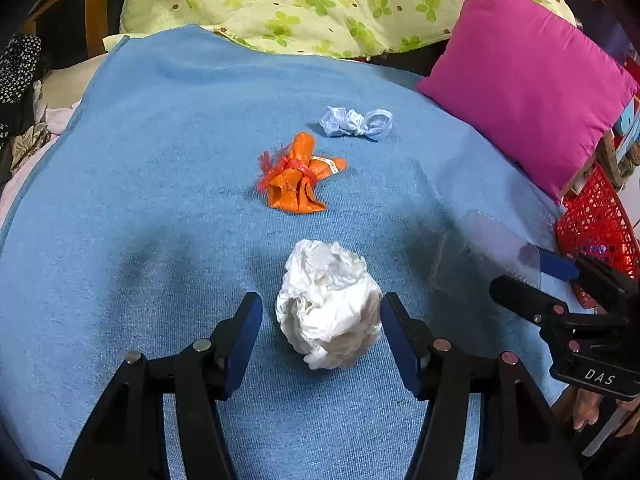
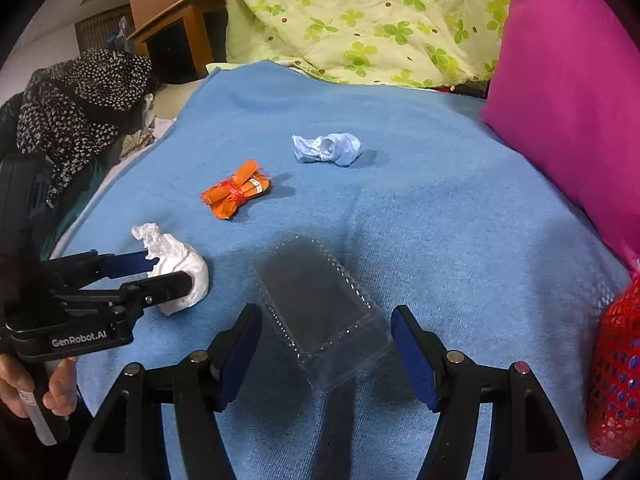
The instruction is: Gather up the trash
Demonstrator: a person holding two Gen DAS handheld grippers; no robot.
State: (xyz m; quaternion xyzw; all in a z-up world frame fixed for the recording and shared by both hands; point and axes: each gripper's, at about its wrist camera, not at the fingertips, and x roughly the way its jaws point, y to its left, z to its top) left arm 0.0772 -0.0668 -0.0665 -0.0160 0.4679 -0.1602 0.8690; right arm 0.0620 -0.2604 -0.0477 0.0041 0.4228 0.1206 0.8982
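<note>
Blue terry cloth covers the bed [image 1: 160, 160], and four bits of litter lie on it: a white paper wad [image 1: 328, 308], an orange wrapper bundle [image 1: 298, 178], a pale blue knotted bag [image 1: 356, 122] and a clear plastic tray [image 2: 320, 312].

The left claw [image 1: 320, 320] is down at the cloth with its jaws apart on either side of the paper wad; there is a gap on the left side and the right pad sits just beside the paper, so nothing is pinched yet. The right claw [image 2: 326, 332] likewise stands apart, straddling the near end of the clear tray without pressing on it. A red mesh basket [image 2: 616, 380] waits at the right edge of the bed (presumably where the litter is meant to go).

This looks like the first pickups, both claws lined up at once. Next, each needs to squeeze shut: firmly on the soft wad, more gently on the thin tray, which I'd expect to buckle or slip. The orange and blue pieces lie farther up the bed, untouched.
</note>
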